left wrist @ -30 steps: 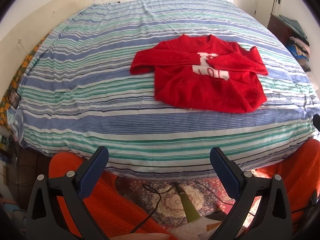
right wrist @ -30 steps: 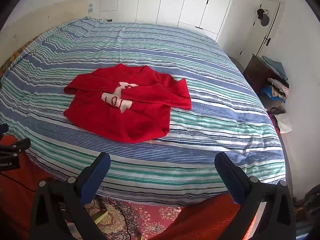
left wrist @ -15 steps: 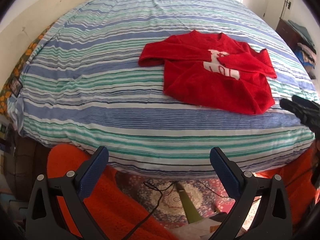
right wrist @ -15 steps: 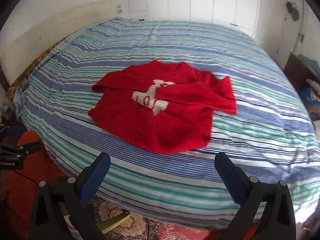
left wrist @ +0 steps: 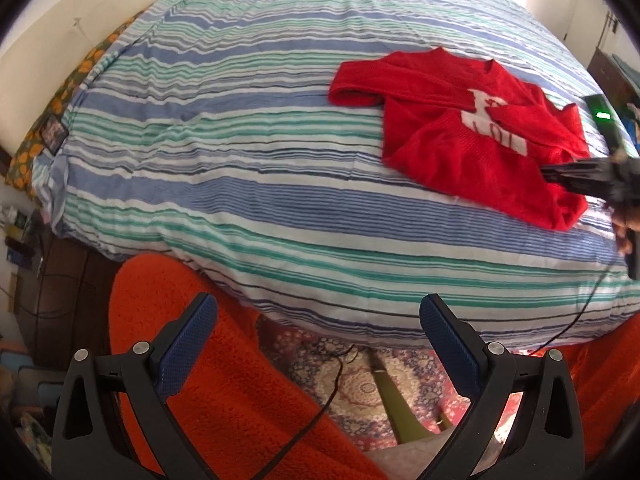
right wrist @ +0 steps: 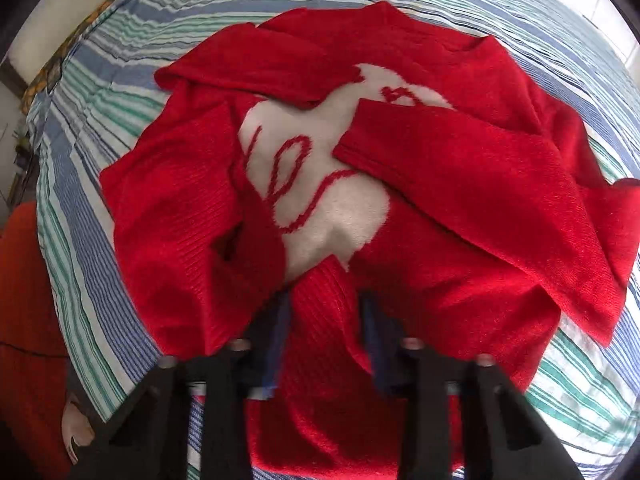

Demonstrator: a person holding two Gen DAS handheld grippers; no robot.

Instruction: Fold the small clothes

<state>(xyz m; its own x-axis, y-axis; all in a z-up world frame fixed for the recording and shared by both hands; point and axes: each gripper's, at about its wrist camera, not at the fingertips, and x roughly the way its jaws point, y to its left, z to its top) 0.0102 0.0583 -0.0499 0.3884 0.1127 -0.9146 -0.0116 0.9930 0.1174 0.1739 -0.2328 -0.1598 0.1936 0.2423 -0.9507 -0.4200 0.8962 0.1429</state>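
We pinch the hem of the red sweater on the striped bed.

The bed [left wrist: 248,168], under its blue, green and white striped cover, fills both views, and the red sweater [right wrist: 420,208] lies flat on it toward our right, both sleeves already crossed over the white chest motif. Our right gripper [right wrist: 324,300] has just been closing, and its pads now squeeze a raised ridge of the bottom hem between them. Our left gripper [left wrist: 318,320] hangs off the near edge of the bed, fingers spread wide with nothing between them, well apart from the garment. We judge the step in hand to be the bottom-to-collar fold; next we need a second hold on the hem's left corner, so both sides lift evenly.
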